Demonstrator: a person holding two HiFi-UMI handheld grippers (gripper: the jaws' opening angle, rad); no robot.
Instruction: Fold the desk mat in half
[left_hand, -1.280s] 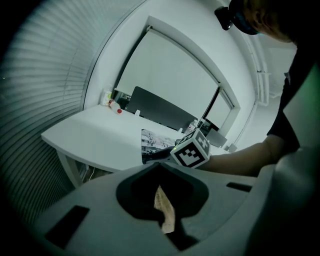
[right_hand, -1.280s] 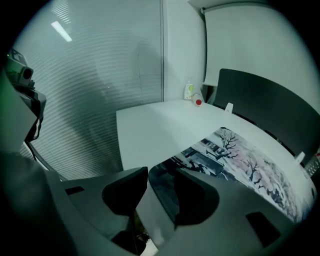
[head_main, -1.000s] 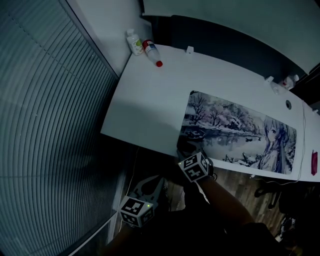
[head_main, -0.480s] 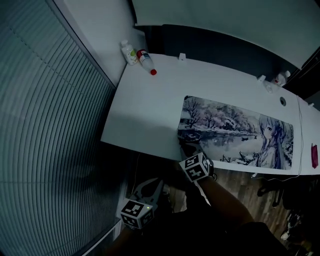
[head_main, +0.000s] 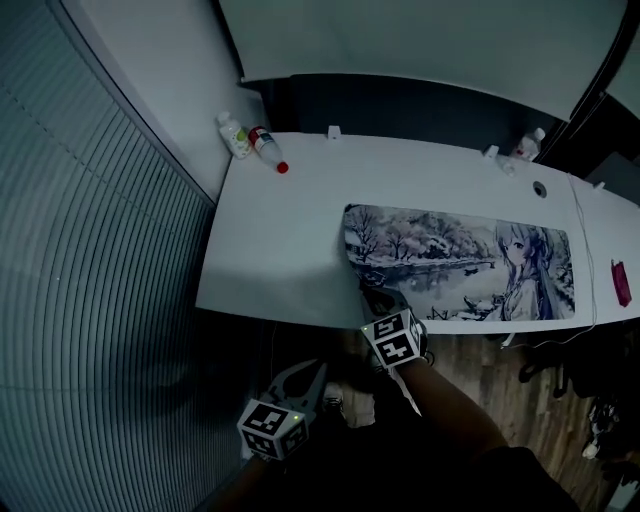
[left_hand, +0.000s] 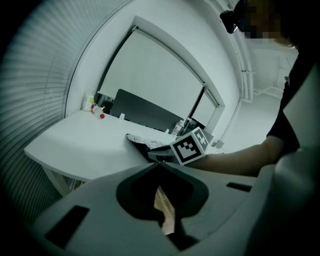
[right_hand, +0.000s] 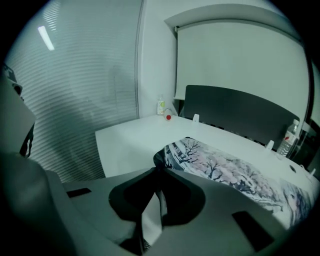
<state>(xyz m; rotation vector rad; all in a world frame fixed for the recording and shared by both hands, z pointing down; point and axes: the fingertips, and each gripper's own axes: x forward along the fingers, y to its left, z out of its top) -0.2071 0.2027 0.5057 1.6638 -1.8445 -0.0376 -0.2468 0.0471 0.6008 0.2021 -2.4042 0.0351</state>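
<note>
A long desk mat (head_main: 460, 262) printed with a snowy landscape and a drawn girl lies flat on the white desk (head_main: 280, 250). My right gripper (head_main: 372, 292) is at the mat's near left corner. Its jaws have just been closing, and the corner is pinched between them. In the right gripper view that corner (right_hand: 172, 150) curls up off the desk at the right gripper's (right_hand: 161, 169) tips. My left gripper (head_main: 318, 368) hangs below the desk's front edge, apart from the mat. In the left gripper view the left gripper's (left_hand: 159, 163) tips meet with nothing between them.
Two bottles (head_main: 250, 140) lie at the desk's back left corner and another bottle (head_main: 530, 143) stands at the back right. A red object (head_main: 620, 283) lies at the right end. Window blinds (head_main: 100, 300) fill the left side. A dark panel (head_main: 400, 105) backs the desk.
The right gripper has risen a little at the mat's near left corner, and that corner now stands off the desk. The head view has swung, so the desk sits more level in it.
</note>
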